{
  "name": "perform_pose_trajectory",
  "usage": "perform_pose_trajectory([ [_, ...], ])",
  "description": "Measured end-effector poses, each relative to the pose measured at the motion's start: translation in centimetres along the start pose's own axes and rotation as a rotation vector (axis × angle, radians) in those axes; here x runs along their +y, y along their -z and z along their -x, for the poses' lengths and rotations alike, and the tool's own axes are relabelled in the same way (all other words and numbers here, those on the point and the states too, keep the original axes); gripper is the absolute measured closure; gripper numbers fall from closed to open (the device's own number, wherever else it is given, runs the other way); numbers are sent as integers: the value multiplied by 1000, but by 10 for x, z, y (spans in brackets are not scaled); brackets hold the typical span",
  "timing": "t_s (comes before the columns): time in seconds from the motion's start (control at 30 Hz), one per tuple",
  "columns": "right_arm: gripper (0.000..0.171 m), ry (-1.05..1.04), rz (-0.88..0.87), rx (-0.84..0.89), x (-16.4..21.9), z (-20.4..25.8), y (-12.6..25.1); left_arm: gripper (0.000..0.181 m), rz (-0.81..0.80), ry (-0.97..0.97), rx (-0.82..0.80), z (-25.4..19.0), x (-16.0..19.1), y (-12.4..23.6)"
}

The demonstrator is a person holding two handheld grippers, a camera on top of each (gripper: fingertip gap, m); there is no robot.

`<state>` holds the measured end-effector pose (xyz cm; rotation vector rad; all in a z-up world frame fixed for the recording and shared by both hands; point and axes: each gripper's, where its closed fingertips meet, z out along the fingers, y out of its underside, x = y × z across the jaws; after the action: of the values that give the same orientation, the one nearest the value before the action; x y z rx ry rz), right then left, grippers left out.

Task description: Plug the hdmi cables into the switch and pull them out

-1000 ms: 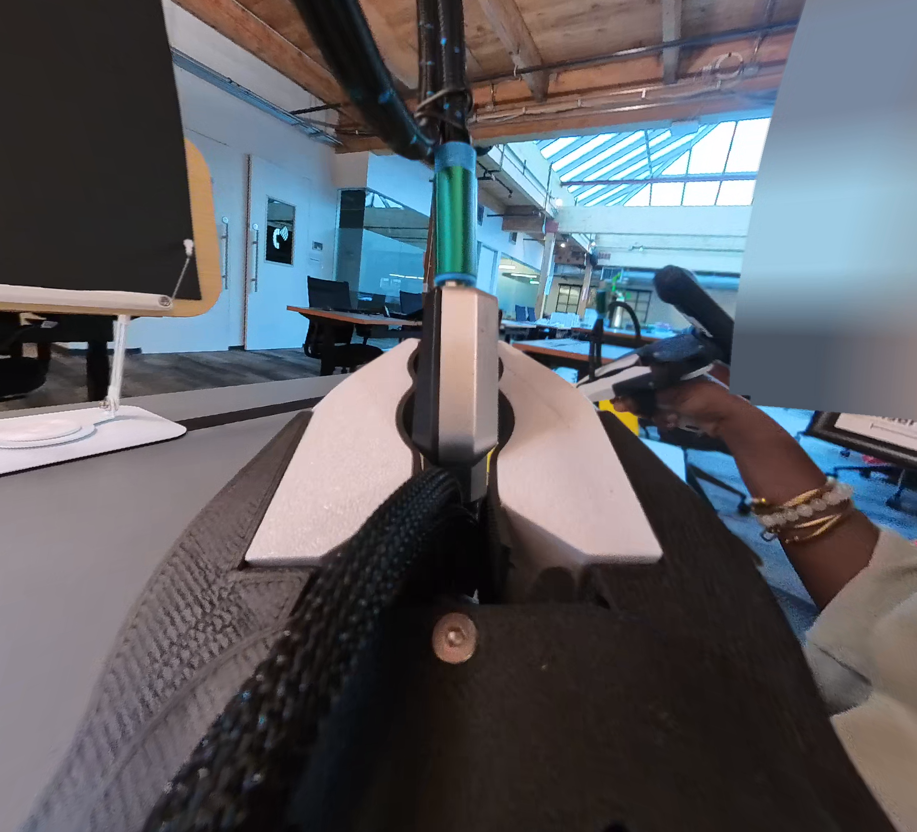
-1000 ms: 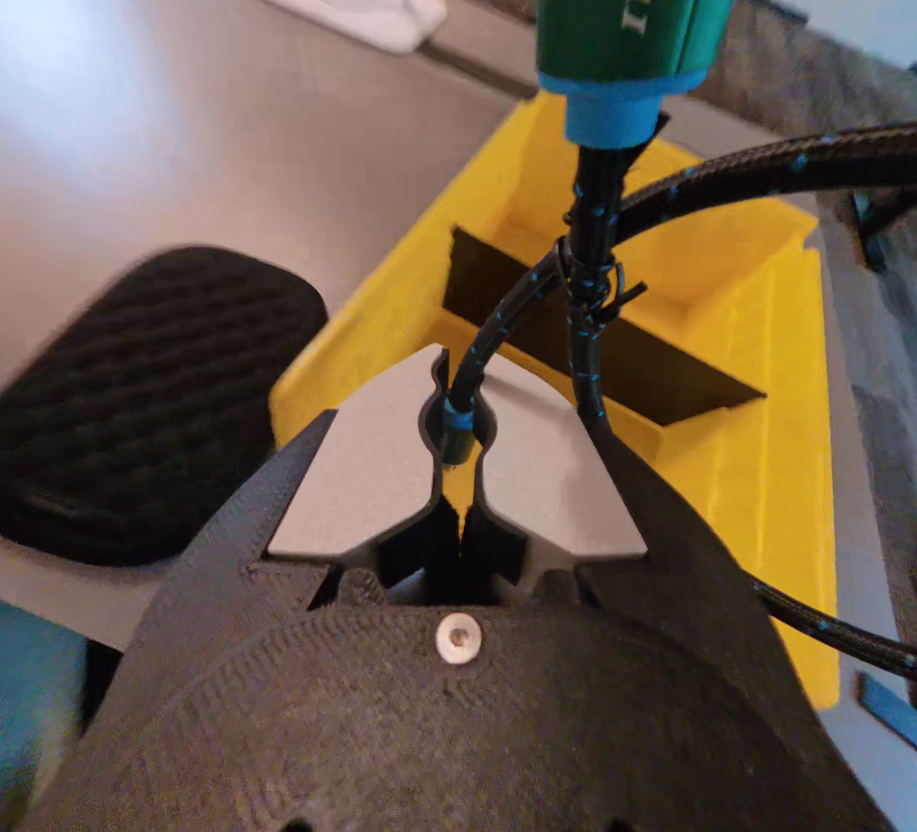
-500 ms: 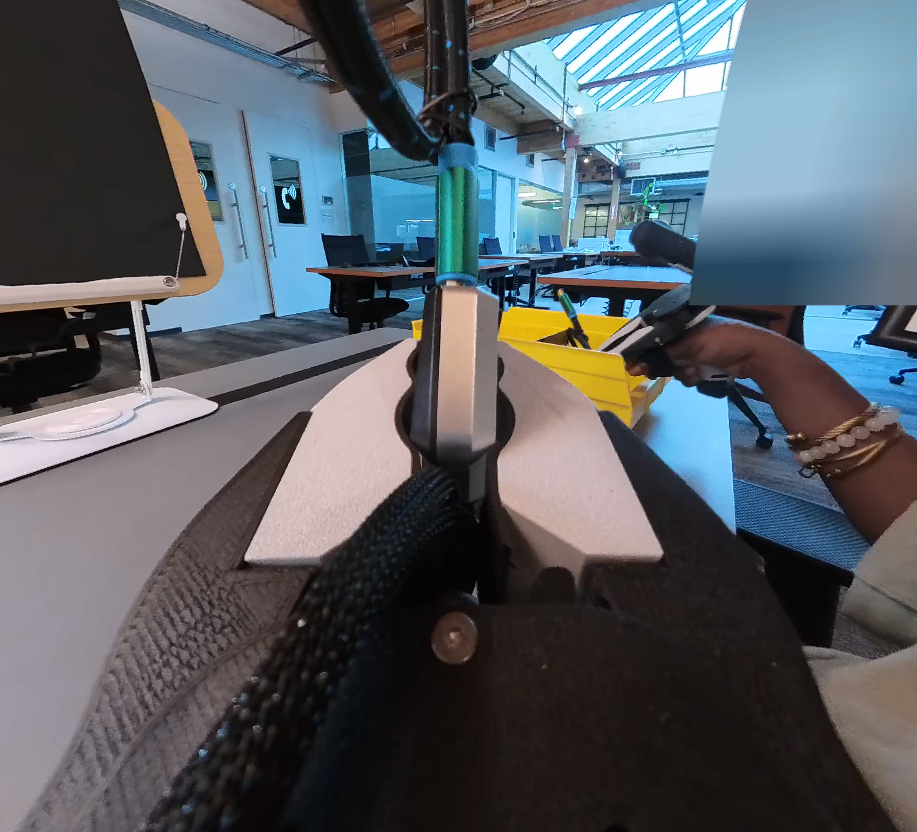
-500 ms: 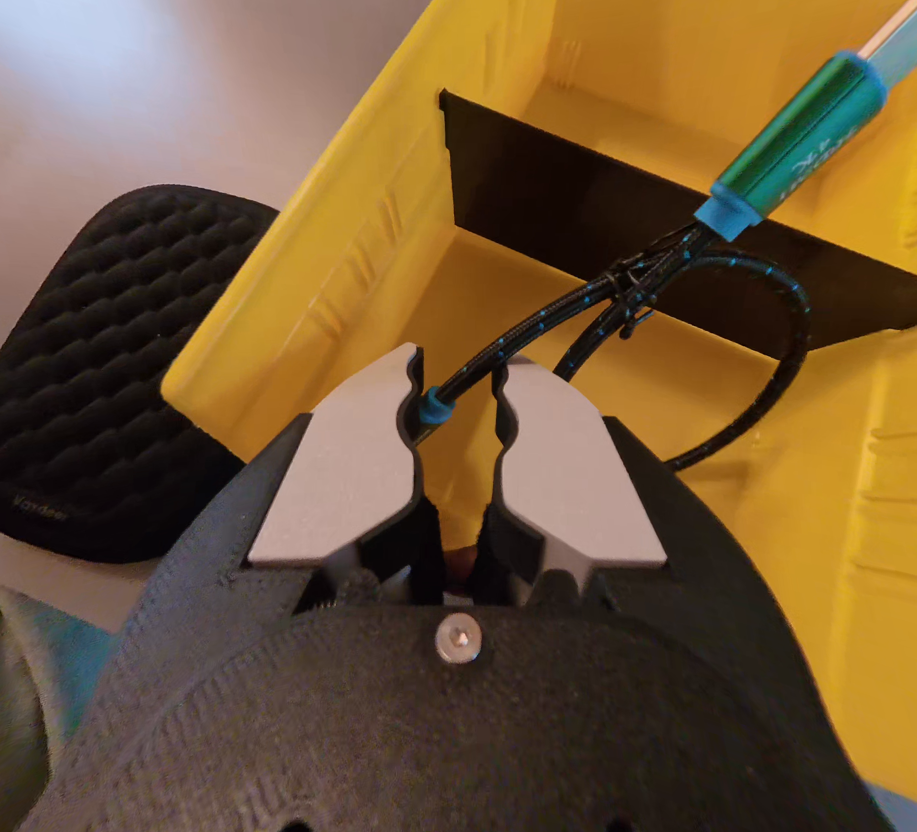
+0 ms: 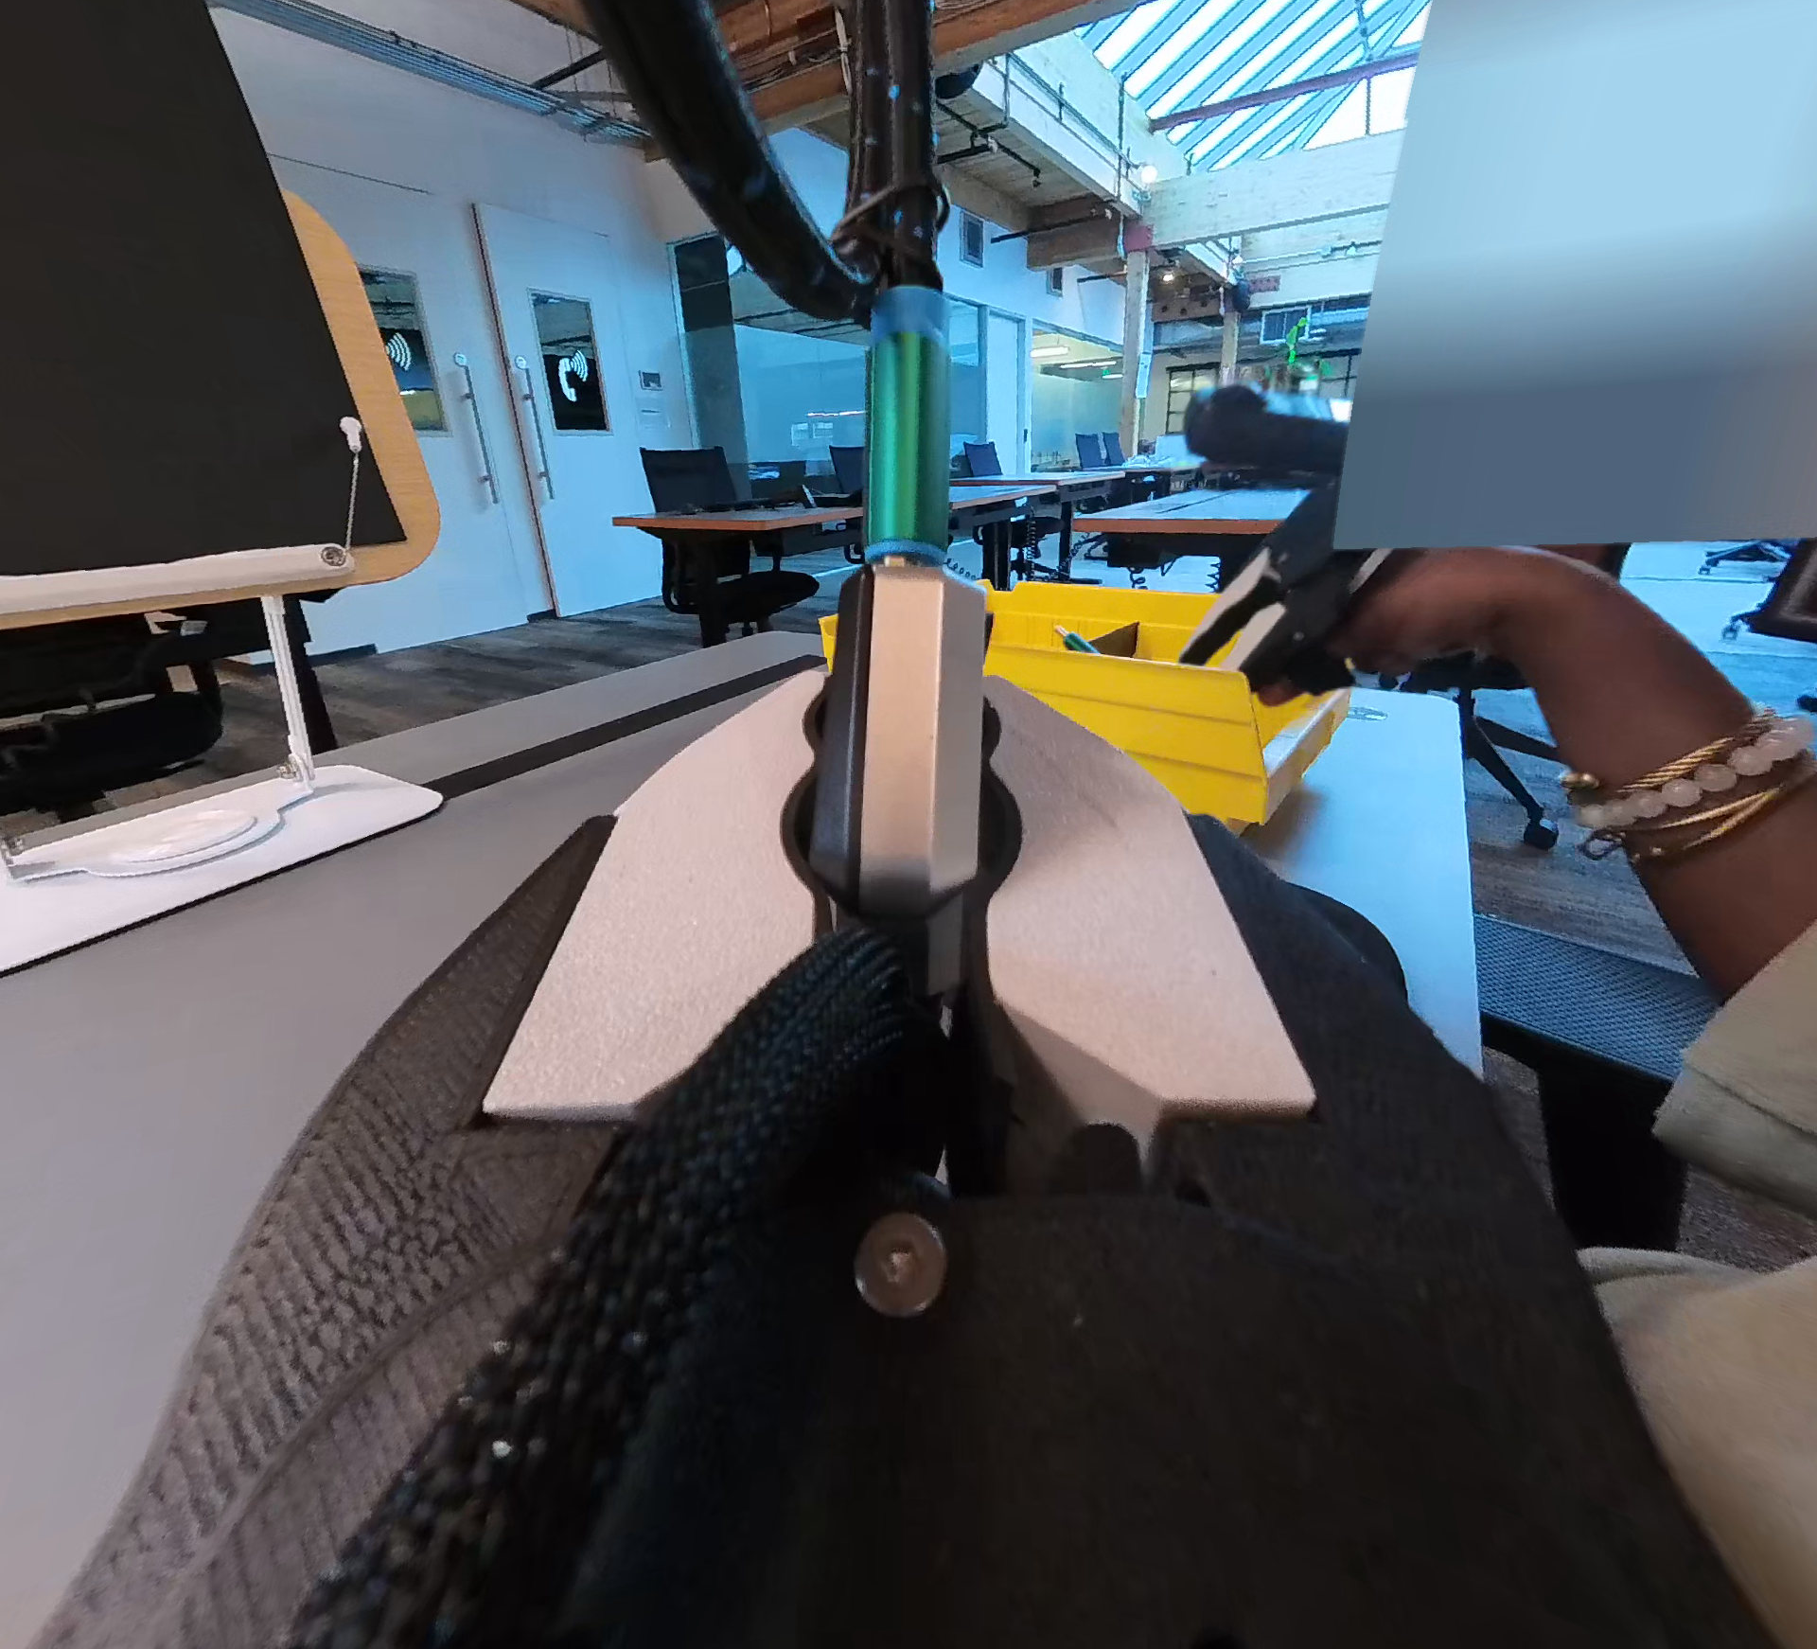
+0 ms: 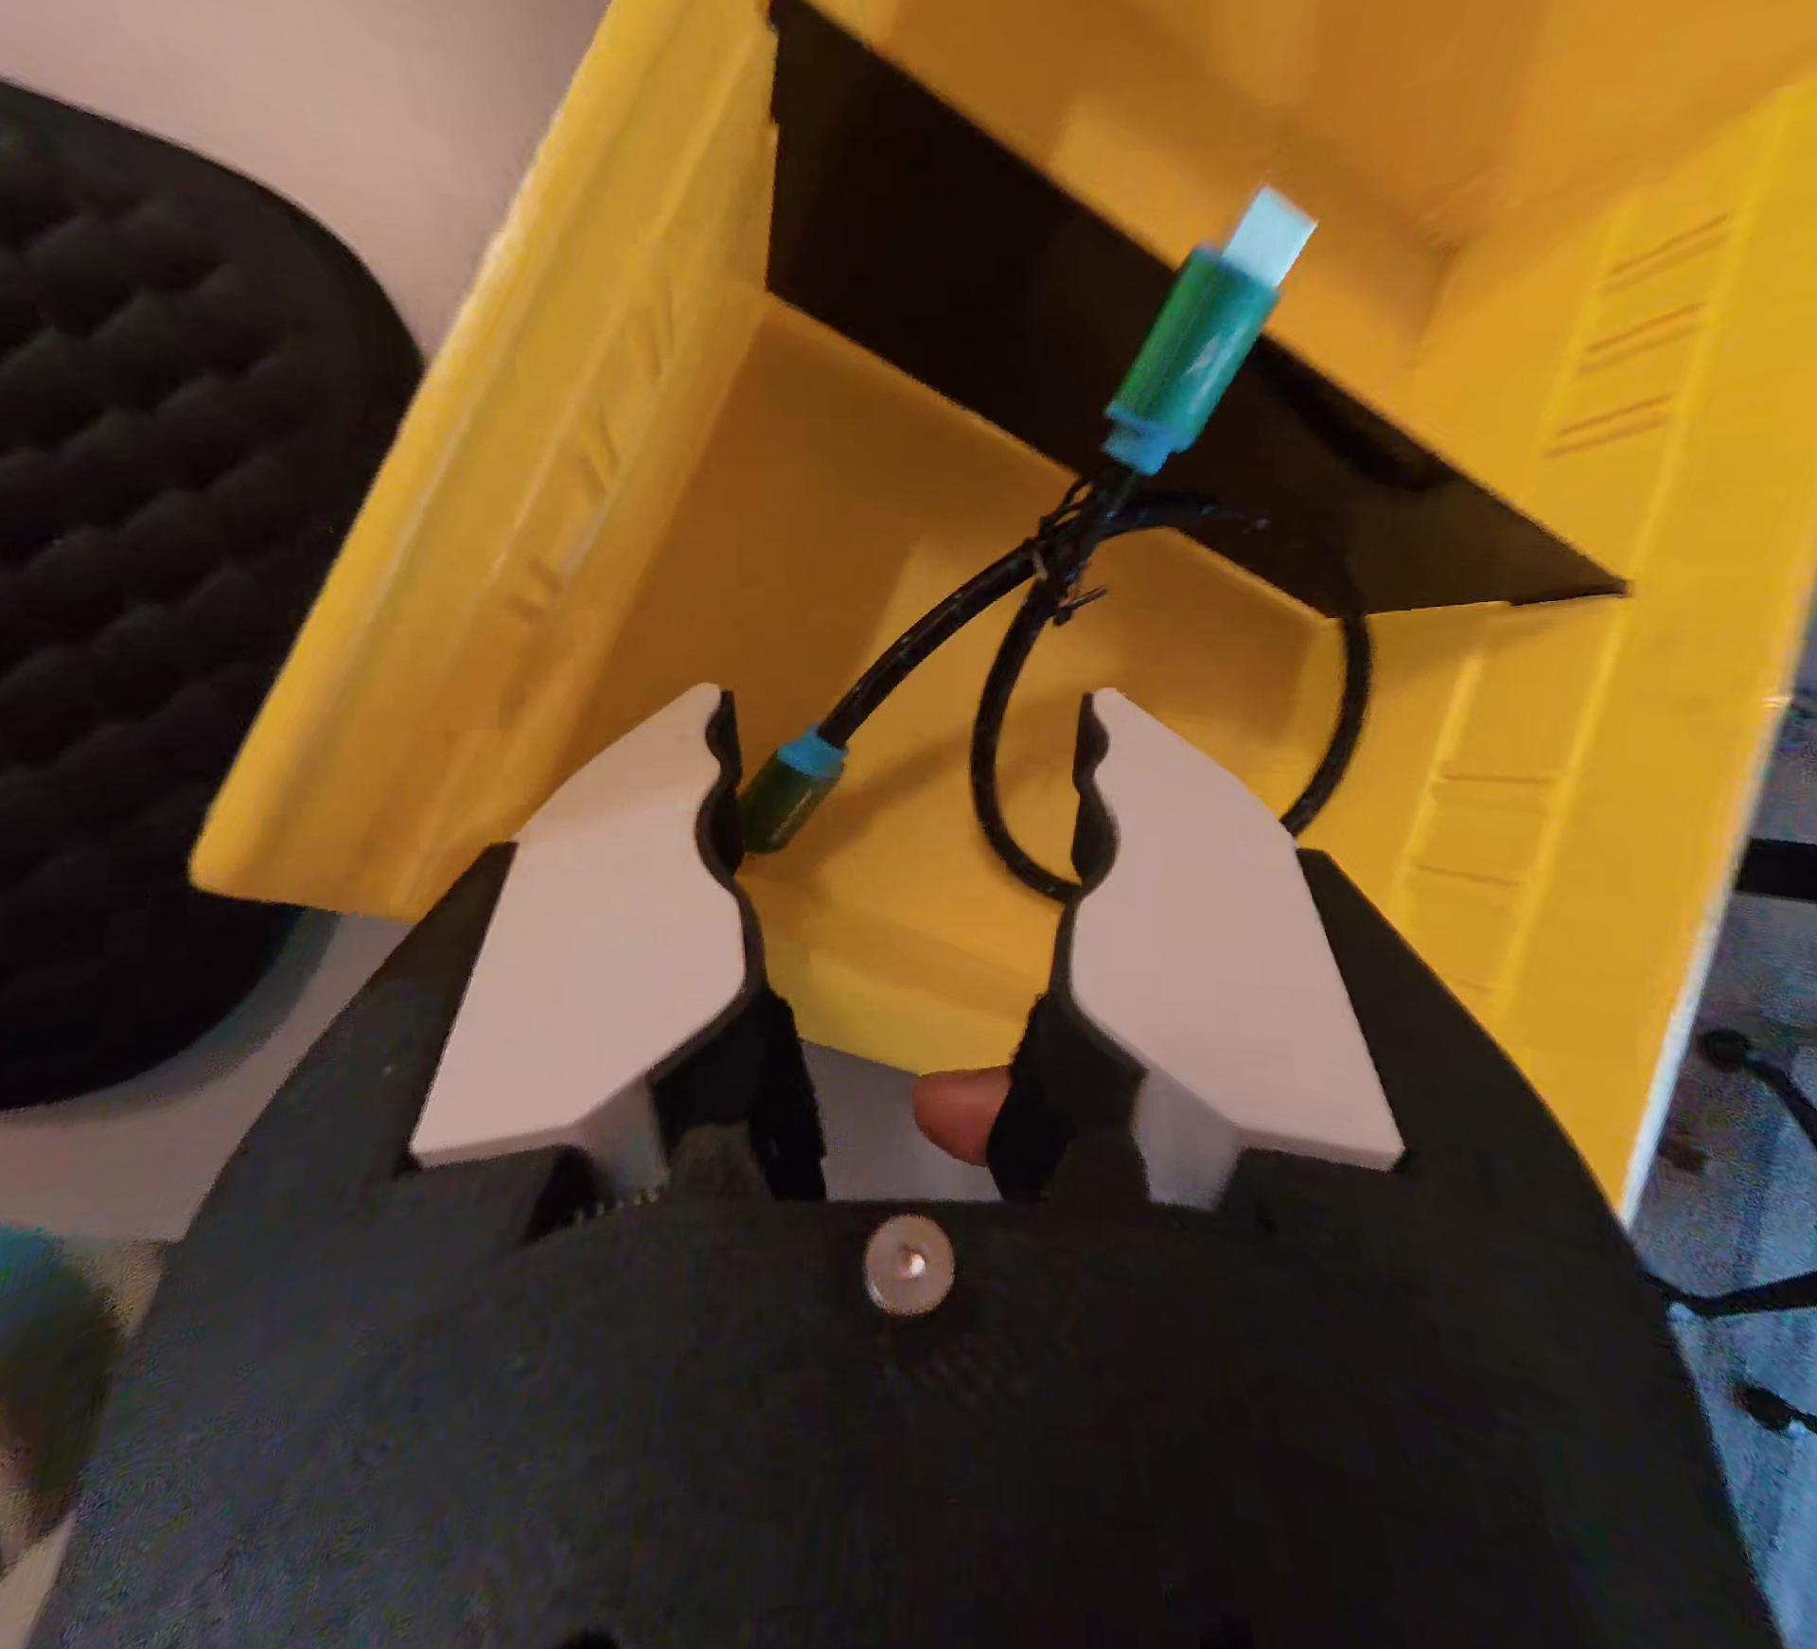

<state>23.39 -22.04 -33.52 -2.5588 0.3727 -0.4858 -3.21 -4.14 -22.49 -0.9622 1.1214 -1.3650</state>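
Observation:
My left gripper (image 5: 900, 702) is shut on the silver HDMI switch (image 5: 905, 746) and holds it upright above the grey table. A green HDMI plug (image 5: 905, 441) sits in the switch's top end, and its black braided cable (image 5: 890, 28) runs up out of view. A thick braided lead (image 5: 767, 1100) leaves the switch's lower end. My right gripper (image 6: 903, 717) is open over the yellow bin (image 6: 551, 441). A second HDMI cable (image 6: 993, 618) lies loose in the bin's near compartment. One green plug (image 6: 791, 800) is by my left finger; the other (image 6: 1195, 353) leans on the black divider (image 6: 934, 264).
A black ridged foam pad (image 6: 147, 520) lies on the table left of the bin. A dark board on a white stand (image 5: 197, 825) stands at the far left. In the left wrist view the bin (image 5: 1131, 707) sits at the table's right edge, with the right gripper (image 5: 1254, 618) over it. My right fingertips sit around 35 cm from my left ones.
My right gripper has opened and let go of the HDMI plug; the cable has dropped into the bin's near compartment. My left gripper still holds the switch, tilted a little lower.

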Motion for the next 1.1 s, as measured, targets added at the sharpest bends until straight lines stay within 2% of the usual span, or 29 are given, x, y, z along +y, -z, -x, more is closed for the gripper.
perform_pose_trajectory([
  [0.07,108,-12,-128,65,-16,-6,15,157,5,-3,2,-1,1,0],
  [0.17,121,-42,-496,68,-57,3,58,156,13,-9,2,-1,3,-1],
  [0.27,128,3,-870,-172,-94,53,112,157,13,-18,-20,0,3,-2],
  [0.4,136,87,-1161,-550,-121,131,167,157,4,-37,-80,6,1,-2],
  [0.5,136,142,-1217,-779,-130,187,183,157,1,-80,-138,9,1,-3],
  [0.67,130,80,-1197,-934,-146,241,172,157,54,-235,-169,2,10,-9],
  [0.83,129,12,-1242,-957,-152,250,173,157,148,-439,-178,-8,25,-17],
  [0.93,139,-52,-1231,-937,-154,243,168,157,168,-519,-192,-11,30,-19],
  [1.1,142,-236,-1159,-1137,-155,242,160,157,197,-619,-211,-14,34,-22],
])
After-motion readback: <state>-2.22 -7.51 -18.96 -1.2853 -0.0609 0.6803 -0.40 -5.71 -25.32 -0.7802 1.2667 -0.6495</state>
